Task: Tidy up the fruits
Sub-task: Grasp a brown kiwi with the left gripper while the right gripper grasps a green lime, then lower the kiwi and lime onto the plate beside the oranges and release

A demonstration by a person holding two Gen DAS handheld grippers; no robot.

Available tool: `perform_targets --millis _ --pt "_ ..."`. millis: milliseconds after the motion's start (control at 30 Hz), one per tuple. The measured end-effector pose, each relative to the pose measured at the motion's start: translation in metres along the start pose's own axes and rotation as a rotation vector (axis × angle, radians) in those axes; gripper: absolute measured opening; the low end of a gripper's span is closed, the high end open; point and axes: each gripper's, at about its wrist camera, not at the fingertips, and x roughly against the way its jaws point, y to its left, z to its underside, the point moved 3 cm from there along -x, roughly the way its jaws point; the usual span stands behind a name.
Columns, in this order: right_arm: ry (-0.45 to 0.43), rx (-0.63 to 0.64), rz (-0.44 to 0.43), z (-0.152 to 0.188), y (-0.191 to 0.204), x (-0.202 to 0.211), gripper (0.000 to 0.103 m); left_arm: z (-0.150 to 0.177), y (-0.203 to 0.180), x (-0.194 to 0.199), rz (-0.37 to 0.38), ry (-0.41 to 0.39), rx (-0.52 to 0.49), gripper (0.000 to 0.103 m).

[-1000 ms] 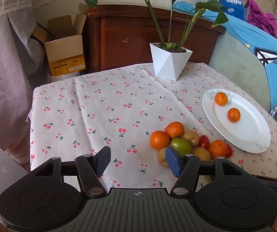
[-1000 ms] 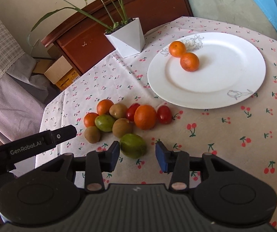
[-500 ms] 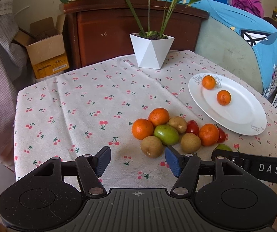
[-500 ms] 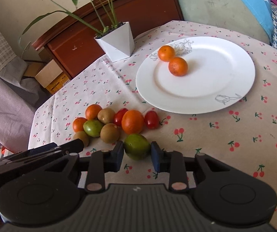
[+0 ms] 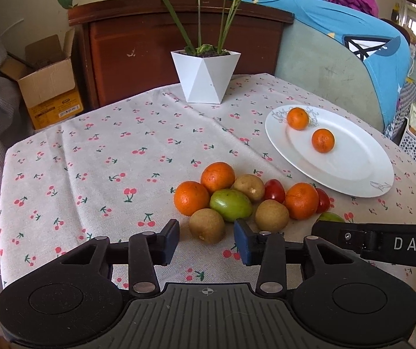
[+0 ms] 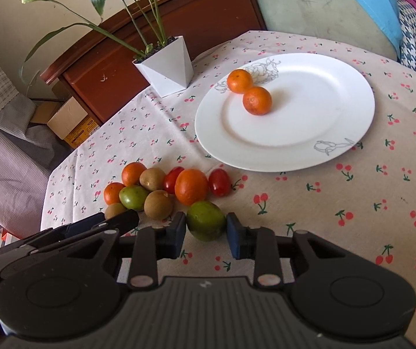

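Within 1 second my right gripper [image 6: 205,229] narrowed around the green fruit [image 6: 205,220] on the tablecloth [image 6: 338,203]; firm contact I cannot tell. My left gripper [image 5: 206,241], open and empty, came to the brown fruit [image 5: 207,225]. The plate [image 6: 324,145] already held 2 oranges [image 6: 256,100].

White plate [image 6: 338,122] holds 2 small oranges [image 6: 256,100], touching in the right wrist view. Near the plate's front-left rim, a tight cluster on the cloth: 3 oranges [image 5: 301,200], 3 brown kiwis [image 5: 207,226], 2 red tomatoes [image 6: 219,182], 2 green fruits [image 6: 206,220], 1 nearest camera.
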Motion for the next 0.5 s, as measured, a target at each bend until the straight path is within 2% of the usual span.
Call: perform_targets --millis 133,300,500 --pt "0.000 0.000 0.000 0.000 0.000 0.000 0.030 0.000 -0.001 0.000 0.004 -0.003 -0.001 0.024" --pt "0.001 -0.001 -0.001 0.000 0.000 0.000 0.030 0.000 0.001 0.005 0.004 -0.002 0.031 0.024" --pt "-0.021 -0.016 -0.015 -0.005 -0.005 0.009 0.030 -0.012 -0.005 0.022 0.016 -0.051 0.059 0.024"
